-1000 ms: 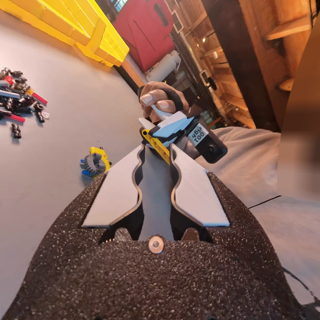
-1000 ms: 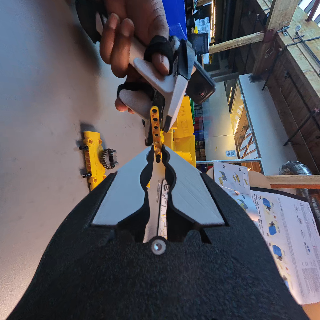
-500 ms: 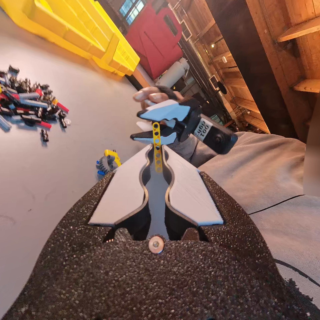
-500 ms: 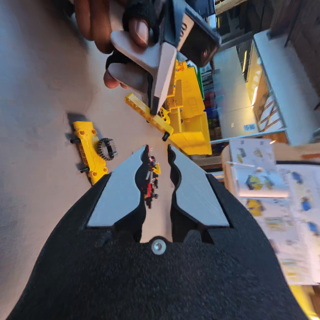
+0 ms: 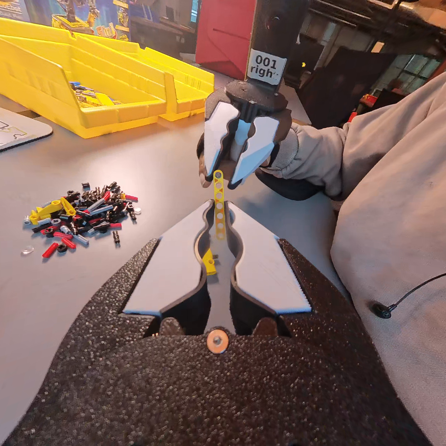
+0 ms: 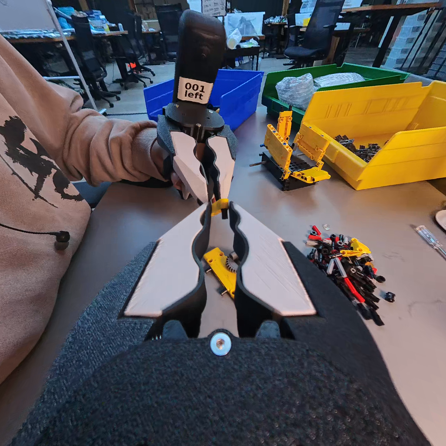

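Yellow perforated beam (image 5: pixel 219 207) is pinched in the left gripper (image 5: pixel 219 205), with the right gripper (image 6: pixel 218 205) parted around its tip.

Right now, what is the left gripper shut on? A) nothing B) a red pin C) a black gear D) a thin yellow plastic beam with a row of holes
D: the left gripper is pinching the thin yellow plastic beam with a row of holes between its fingertips, with the right gripper open at the beam's far end.
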Tool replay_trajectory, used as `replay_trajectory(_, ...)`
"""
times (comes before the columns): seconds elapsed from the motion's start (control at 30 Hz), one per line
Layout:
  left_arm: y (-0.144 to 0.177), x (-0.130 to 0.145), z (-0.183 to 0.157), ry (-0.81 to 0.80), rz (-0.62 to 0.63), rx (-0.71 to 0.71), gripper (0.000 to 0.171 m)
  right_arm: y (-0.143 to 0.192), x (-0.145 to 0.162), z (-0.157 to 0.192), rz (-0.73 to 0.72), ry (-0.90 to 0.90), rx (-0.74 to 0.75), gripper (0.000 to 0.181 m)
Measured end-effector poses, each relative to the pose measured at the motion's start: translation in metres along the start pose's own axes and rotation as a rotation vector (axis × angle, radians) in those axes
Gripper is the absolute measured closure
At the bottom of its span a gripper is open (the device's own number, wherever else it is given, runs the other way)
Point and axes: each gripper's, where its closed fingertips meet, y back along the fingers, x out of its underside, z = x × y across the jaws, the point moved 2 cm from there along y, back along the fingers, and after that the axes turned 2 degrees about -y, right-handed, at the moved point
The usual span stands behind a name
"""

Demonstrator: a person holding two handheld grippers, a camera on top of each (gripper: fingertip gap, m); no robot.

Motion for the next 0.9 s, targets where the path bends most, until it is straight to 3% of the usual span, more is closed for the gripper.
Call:
replay_trajectory(0.43,-0.003,0.005,-0.005,-0.012,0.036,0.022,0.165,0.005,0.003,0.003,0.056,0.041,-0.036,0.175)
replay_trajectory(0.77,-0.008,0.011,-0.019,-0.228,0.109,0.012,0.165,-0.003,0.007,0.024,0.149,0.203,-0.058,0.178)
replay_trajectory(0.9,0.0,-0.012,-0.021,-0.199,0.007,0.008,0.166,0.001,-0.009,0.023,0.058,0.16,-0.058,0.179)
